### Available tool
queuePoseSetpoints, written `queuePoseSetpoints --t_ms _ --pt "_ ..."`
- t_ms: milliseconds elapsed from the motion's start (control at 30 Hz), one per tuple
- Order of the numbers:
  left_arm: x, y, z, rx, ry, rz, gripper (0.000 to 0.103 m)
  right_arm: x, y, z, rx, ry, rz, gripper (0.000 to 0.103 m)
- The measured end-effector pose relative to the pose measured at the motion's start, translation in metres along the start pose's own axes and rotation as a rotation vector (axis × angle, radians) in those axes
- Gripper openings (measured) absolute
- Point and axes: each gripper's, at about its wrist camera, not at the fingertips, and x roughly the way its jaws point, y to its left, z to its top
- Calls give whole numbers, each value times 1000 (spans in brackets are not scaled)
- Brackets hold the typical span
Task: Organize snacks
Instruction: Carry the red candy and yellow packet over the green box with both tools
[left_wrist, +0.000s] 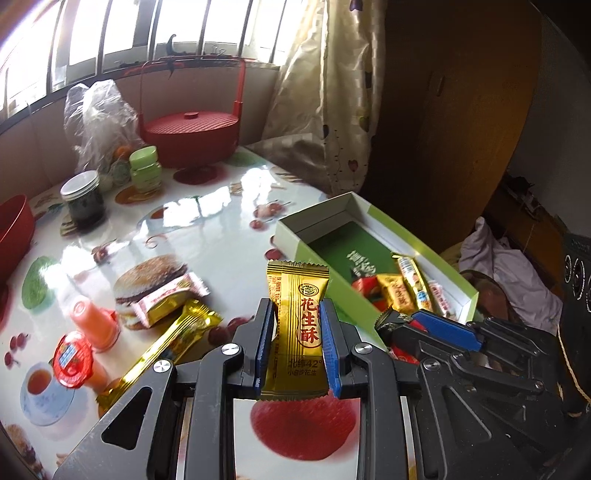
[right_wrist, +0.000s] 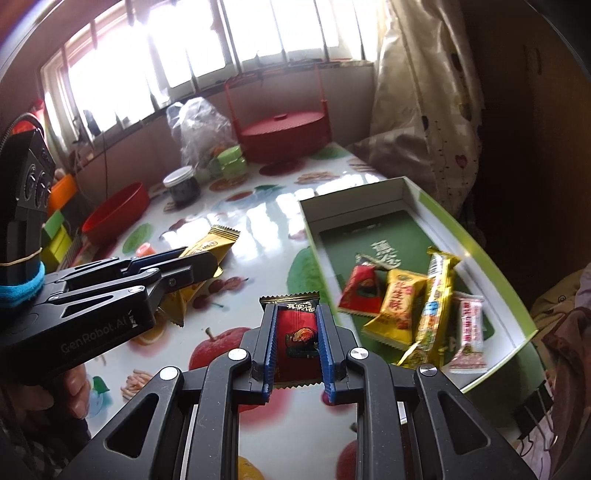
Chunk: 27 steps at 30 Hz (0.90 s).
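Each claw is clamped on a snack, the left claw (left_wrist: 298, 334) on an upright gold candy (left_wrist: 297, 325), the right claw (right_wrist: 297, 345) on a red packet (right_wrist: 298, 338), and the open box (right_wrist: 413, 192) lies to their right, nearer the right claw.

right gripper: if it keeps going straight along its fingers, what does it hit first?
Probably bare tabletop, just left of the green-rimmed box. The right gripper, shut on a red snack packet, points down at the table there; the box's near wall is close, depth unclear.
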Motion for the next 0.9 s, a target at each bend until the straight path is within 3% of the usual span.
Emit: queuePoseSetpoints --t_ms 900 --pt "49 -45 29 7 62 -136 26 -13 -61 -5 103 -20 -119 19"
